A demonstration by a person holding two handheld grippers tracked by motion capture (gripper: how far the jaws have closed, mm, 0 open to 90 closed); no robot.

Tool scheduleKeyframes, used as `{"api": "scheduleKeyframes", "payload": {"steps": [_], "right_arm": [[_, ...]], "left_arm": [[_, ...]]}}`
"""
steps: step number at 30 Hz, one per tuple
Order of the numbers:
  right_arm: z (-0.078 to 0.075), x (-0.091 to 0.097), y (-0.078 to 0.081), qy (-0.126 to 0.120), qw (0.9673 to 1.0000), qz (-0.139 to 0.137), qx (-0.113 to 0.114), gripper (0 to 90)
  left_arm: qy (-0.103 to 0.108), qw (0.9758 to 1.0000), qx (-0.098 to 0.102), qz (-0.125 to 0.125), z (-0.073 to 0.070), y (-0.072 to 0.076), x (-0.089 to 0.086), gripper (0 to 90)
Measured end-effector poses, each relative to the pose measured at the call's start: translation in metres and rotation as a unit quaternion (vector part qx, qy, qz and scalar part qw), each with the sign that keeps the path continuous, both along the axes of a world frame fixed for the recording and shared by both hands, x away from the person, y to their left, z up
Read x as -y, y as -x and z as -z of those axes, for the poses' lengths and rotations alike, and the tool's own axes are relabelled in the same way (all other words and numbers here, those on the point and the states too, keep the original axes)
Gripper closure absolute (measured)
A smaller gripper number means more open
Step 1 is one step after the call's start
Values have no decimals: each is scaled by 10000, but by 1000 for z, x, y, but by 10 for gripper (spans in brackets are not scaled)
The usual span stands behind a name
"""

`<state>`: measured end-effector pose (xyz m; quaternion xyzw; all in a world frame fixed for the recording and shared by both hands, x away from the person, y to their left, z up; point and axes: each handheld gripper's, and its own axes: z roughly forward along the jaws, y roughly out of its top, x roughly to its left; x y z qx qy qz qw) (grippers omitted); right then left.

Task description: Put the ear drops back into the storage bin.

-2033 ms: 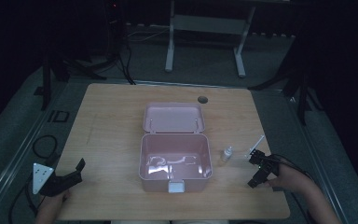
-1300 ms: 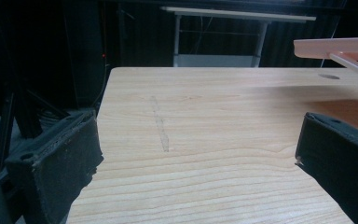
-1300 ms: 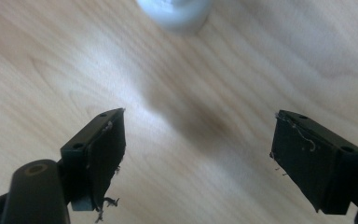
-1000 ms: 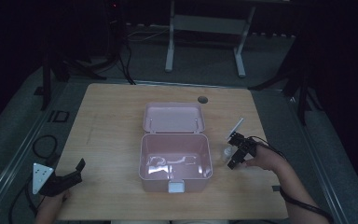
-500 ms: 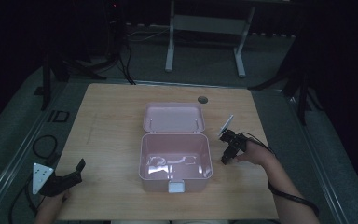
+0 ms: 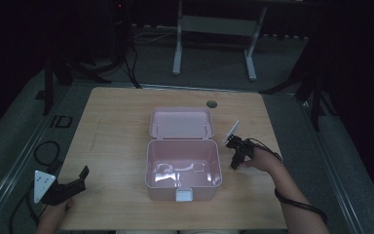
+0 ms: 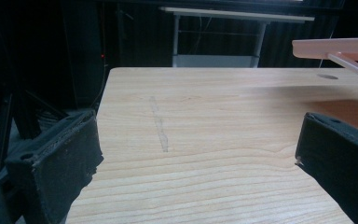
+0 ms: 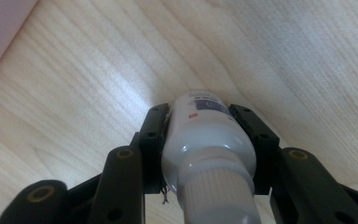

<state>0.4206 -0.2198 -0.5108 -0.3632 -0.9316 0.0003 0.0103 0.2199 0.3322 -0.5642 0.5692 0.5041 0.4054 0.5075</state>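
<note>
A small white bottle (image 8: 207, 140) with a ribbed white cap and a printed label lies clamped between two black pads, which press on its sides. Its cap end points back toward the camera, its base toward the wooden tabletop. It sits just right of the open pink box (image 6: 182, 163).

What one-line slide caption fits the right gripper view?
Right gripper shut on a small white bottle, cap toward the camera, above the wooden table.
</note>
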Motion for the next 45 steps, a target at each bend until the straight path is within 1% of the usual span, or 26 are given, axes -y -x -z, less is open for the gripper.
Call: {"api": "scheduleKeyframes", "payload": {"steps": [2,6,7,9,11,14,17,19,21,24,25,27,28,31,32,33,34,35,37,38,39,40,41,42,45], "right_arm": [[-1,0,2,2,9999,-141,-15,593],[-4,3,5,-12,9995,-307,15,593],[-4,3,6,-18,9993,-376,21,593],[-5,4,10,27,9981,-612,75,593],[-5,5,13,30,9973,-739,38,593],[-7,7,19,75,9947,-1022,53,593],[-8,9,24,90,9924,-1226,15,593],[-9,10,28,56,9899,-1417,2,594],[-11,11,32,1,9874,-1579,44,594],[-13,12,38,-17,9824,-1864,68,594],[-14,12,40,-2,9799,-1993,97,594],[-15,12,44,16,9753,-2206,75,594],[-16,12,46,28,9726,-2320,116,594],[-17,13,52,116,9663,-2568,131,594],[-17,13,53,151,9650,-2615,144,594],[-18,13,54,176,9625,-2700,167,594],[-19,13,56,166,9599,-2791,203,594],[-20,13,58,148,9579,-2858,212,594],[-21,12,62,142,9500,-3104,304,594],[-22,12,64,158,9469,-3196,294,594],[-22,11,66,212,9433,-3296,345,594],[-23,10,67,272,9413,-3344,372,594],[-23,10,68,318,9390,-3410,320,594],[-22,9,70,371,9348,-3518,308,594],[-21,8,72,498,9302,-3630,235,594]], "left_arm": [[-2,10000,0,-2,0,0,0,4],[-6,10000,4,-2,0,0,0,4],[-6,10000,5,-5,0,0,0,4],[-6,10000,5,-6,0,0,0,4],[-4,10000,3,-7,0,0,0,4],[-2,10000,-1,-12,0,0,0,4],[-1,10000,-2,-14,0,0,0,4],[-2,10000,-1,-14,0,0,0,4],[-2,10000,-2,-17,0,0,0,4],[1,10000,-4,-18,0,0,0,4],[0,10000,-4,-18,0,0,0,4],[0,10000,-3,-20,0,0,0,4],[0,10000,-3,-19,0,0,0,4],[3,10000,-4,-19,0,0,0,4],[2,10000,-4,-19,0,0,0,4],[1,10000,-4,-17,0,0,0,4],[0,10000,-4,-18,0,0,0,4],[-3,10000,-4,-17,0,0,0,4],[1,10000,-4,-18,0,0,0,4],[1,10000,-4,-19,0,0,0,4],[1,10000,-4,-18,0,0,0,4],[0,10000,-4,-18,0,0,0,4],[2,10000,-4,-17,0,0,0,4],[1,10000,-3,-16,0,0,0,4],[0,10000,-3,-15,0,0,0,4]]}}
